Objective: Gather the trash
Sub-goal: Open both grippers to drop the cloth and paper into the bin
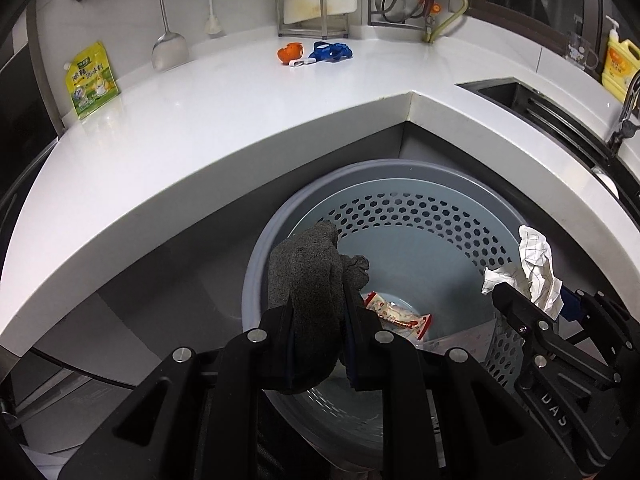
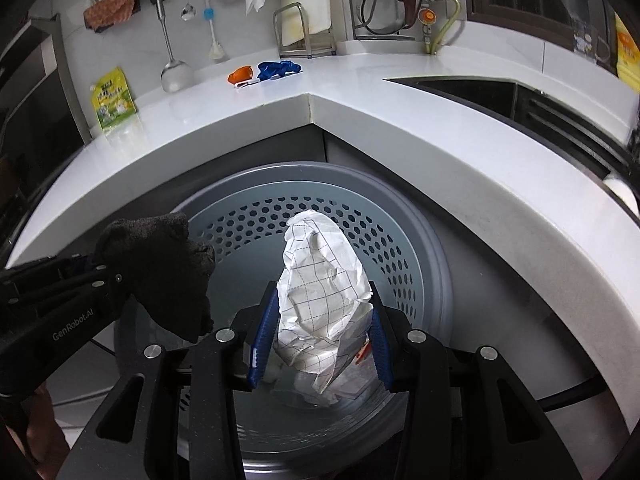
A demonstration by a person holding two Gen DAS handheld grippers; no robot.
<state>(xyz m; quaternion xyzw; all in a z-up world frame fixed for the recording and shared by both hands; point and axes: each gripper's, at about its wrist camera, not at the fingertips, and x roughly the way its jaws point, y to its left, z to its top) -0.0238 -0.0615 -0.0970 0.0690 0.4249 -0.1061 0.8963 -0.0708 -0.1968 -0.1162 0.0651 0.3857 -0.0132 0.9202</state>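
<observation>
Two grippers hang over the gray bin (image 1: 400, 184), and each one grips a piece of trash. Your left gripper (image 1: 318, 300) is clamped on a dark gray cloth (image 1: 308, 268). In the left wrist view it sits low in the middle of the frame, and the cloth sticks up between the black fingers (image 1: 280, 332), over the left side of the bin. In the right wrist view that same cloth (image 2: 168, 264) shows at the middle left.

Your right gripper (image 2: 320, 328) is squeezed tight on a crumpled white paper with thin lines (image 2: 320, 280). It fills the middle of the right wrist view, held between the blue pads (image 2: 264, 336), right above the open bin (image 2: 312, 180). In the left wrist view the paper (image 1: 532, 264) and the right gripper (image 1: 548, 300) show at the lower right, by the bin's rim.

Down at the bottom of the bin lies a red and white wrapper (image 1: 396, 316).

Up on the white counter (image 1: 240, 112), well apart from the bin, you see an orange thing (image 1: 290, 53) just beside a blue thing (image 1: 332, 51) near the top middle. A yellow-green pouch (image 1: 91, 80) leans at the upper left. A yellow bottle (image 1: 620, 64) stands at the far right by the sink (image 1: 508, 92).
</observation>
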